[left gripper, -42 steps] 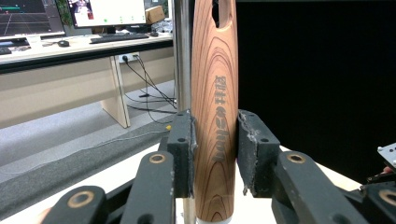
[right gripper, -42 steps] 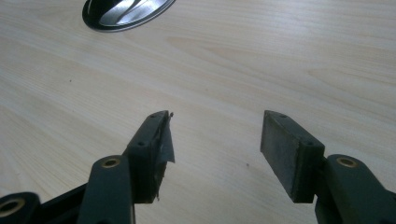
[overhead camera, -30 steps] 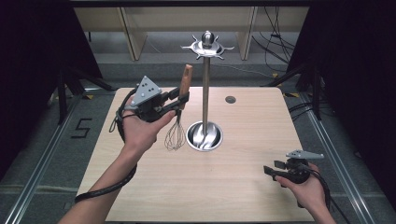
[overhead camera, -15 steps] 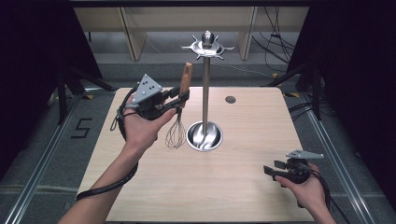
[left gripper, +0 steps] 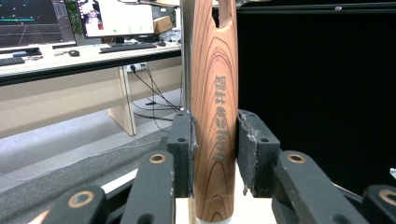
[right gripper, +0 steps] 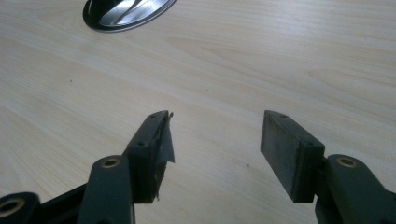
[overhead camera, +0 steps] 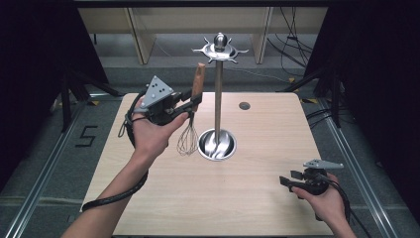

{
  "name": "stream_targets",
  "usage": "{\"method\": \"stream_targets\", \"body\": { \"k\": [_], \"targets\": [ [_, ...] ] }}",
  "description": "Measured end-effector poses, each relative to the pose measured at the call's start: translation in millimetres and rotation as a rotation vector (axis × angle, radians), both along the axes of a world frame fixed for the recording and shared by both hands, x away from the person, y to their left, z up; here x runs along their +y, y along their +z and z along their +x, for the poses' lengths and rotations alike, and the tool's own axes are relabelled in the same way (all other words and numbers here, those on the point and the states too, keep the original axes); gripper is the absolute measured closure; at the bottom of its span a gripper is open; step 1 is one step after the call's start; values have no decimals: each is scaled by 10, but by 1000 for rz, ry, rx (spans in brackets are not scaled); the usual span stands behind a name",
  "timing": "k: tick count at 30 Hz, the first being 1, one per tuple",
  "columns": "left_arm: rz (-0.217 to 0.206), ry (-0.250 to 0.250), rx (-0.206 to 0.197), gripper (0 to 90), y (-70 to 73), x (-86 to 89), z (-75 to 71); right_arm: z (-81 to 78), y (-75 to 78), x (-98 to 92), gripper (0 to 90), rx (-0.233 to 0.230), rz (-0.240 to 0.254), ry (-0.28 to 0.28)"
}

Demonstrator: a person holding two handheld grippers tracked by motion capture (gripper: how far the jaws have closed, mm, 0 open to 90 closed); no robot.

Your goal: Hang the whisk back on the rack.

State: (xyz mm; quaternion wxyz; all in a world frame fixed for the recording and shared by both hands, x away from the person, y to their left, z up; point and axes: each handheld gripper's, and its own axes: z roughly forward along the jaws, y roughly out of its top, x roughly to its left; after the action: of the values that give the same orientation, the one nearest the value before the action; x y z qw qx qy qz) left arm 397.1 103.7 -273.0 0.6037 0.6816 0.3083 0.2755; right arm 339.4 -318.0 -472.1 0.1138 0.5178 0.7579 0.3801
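above the left half of the table (overhead camera: 257,198), whisk (overhead camera: 190,119) is held off the surface, roughly upright, wooden handle (left gripper: 215,107) up, wire loops down, just left of the stand's pole. left gripper (overhead camera: 190,104) has its jaws clamped narrow on the handle, one pad on each side; left gripper view shows the wood grain and dark printed lettering between the pads (left gripper: 183,149), slot at the handle's top end cut off by the frame edge. left hand (overhead camera: 153,131) wraps the gripper body, grey three-cornered plate on top, cable looping down along the forearm.

utensil stand (overhead camera: 218,94): chrome pole, round dished base (right gripper: 123,11) on the table mid-centre, star-shaped hook crown with a knob on top. wire loops hang near the base's left rim; contact with table cannot tell.

right gripper (overhead camera: 287,181) sits low at the table's near right corner, held in the right hand (overhead camera: 324,198), well apart from the stand. its jaws stand wide, nothing between them, bare tabletop under. scrap of tape hangs off the left pad (right gripper: 150,140).

small dark round hole (overhead camera: 244,105) in the tabletop right of the pole.
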Motion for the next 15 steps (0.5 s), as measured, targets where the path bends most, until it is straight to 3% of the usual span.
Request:
{"method": "stream_targets", "body": {
  "k": [15],
  "targets": [
    [-11,8,9,682,29,-27,1,1,-1,-1,431,0,2,-3]
  ]
}}
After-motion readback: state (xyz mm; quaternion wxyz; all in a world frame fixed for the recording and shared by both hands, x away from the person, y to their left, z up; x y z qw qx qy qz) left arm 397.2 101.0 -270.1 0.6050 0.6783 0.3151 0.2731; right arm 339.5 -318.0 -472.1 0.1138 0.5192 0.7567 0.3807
